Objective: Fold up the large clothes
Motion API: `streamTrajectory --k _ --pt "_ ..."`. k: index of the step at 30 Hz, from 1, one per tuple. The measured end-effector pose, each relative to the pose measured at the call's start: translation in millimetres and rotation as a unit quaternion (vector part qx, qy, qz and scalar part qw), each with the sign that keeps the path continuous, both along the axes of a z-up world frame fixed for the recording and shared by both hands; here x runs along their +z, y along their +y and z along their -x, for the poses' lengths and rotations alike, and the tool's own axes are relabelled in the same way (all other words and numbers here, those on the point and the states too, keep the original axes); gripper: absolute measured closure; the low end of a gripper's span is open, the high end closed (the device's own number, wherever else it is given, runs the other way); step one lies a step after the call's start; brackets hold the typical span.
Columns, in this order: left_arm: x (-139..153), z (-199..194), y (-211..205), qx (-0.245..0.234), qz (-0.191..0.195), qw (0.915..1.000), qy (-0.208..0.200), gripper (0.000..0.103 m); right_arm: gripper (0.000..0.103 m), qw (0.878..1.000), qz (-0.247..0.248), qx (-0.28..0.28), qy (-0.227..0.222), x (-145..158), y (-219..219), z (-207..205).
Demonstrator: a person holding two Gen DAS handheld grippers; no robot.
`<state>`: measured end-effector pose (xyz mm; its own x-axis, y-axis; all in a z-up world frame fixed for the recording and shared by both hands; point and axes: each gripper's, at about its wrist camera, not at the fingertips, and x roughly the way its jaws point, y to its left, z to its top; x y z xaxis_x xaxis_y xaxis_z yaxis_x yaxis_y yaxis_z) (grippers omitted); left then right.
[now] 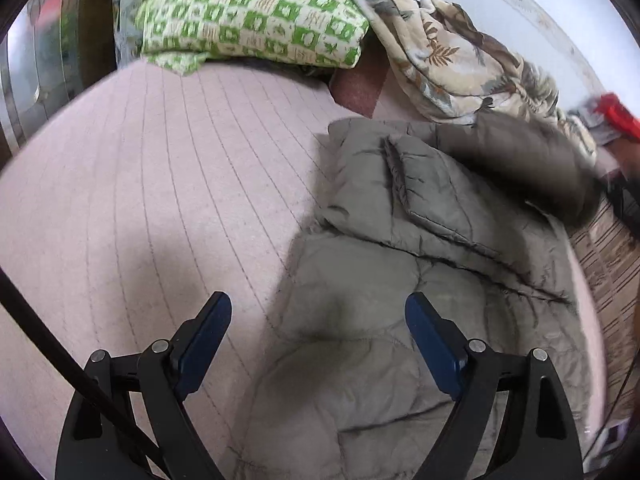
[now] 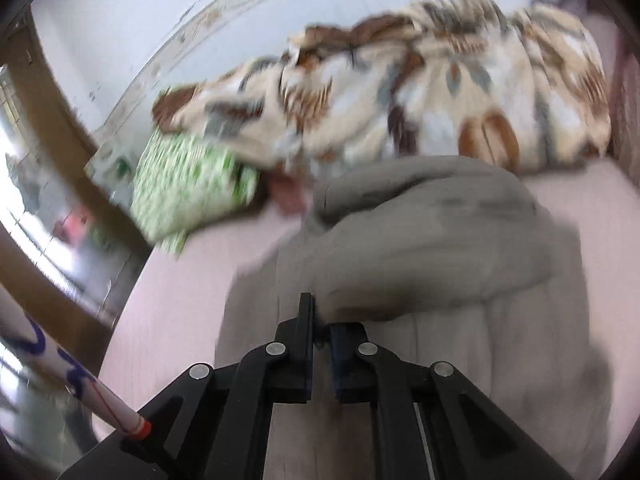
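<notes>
Jacket (image 1: 420,248) grey, quilted, rumpled; right gripper (image 2: 320,320) fingers clamp its fold; left gripper (image 1: 318,320) fingers wide, empty.

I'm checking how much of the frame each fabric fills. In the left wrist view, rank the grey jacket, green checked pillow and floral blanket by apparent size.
1. Grey jacket: clearly largest, though it is also nearest the camera.
2. and 3. Floral blanket and green checked pillow: they look about alike, and both are cut off by the frame edge, so I won't rank them.

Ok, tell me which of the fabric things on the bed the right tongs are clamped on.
The grey quilted jacket. The right tongs pinch a fold of it; the green checked pillow and leaf-print blanket lie farther back, untouched.
</notes>
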<state>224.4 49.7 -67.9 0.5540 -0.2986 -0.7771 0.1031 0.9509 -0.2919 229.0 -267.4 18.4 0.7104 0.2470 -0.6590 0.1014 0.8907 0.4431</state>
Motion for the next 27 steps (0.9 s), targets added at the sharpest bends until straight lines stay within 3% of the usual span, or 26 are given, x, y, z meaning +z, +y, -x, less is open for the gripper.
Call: streamTrajectory --k 5,8,11,13,17,22,27 --pt "5.7 12.8 0.1 0.011 0.044 0.9989 0.014 0.015 0.095 0.999 -0.012 -0.010 0.036 -73.5 -1.4 35.8" --pt "23.4 16.5 -16.9 -0.005 0.053 0.9984 0.017 0.015 0.087 0.999 -0.033 -0.015 0.041 -86.4 -17.3 50.7" --pt "45.0 9.3 -43.8 -0.024 0.040 0.9989 0.007 0.015 0.055 0.999 -0.034 -0.011 0.018 -81.8 -38.4 72.1" --pt "57.0 -5.1 -66.7 -0.037 0.034 0.9987 0.004 0.015 0.053 1.000 -0.020 -0.020 0.002 -76.8 -53.0 84.2" --pt "60.3 -51.1 -113.9 -0.062 0.058 0.9960 0.027 0.015 0.053 0.998 -0.021 -0.050 -0.014 -79.5 -87.2 100.3" --pt "32.7 -109.0 -168.4 -0.084 0.105 0.9866 0.091 0.015 0.053 0.996 -0.060 -0.069 -0.015 -80.6 -120.8 90.2" --pt "5.2 -146.4 -205.8 -0.084 0.112 0.9814 0.131 0.015 0.050 0.995 -0.047 -0.082 -0.024 -78.8 -135.4 73.7"
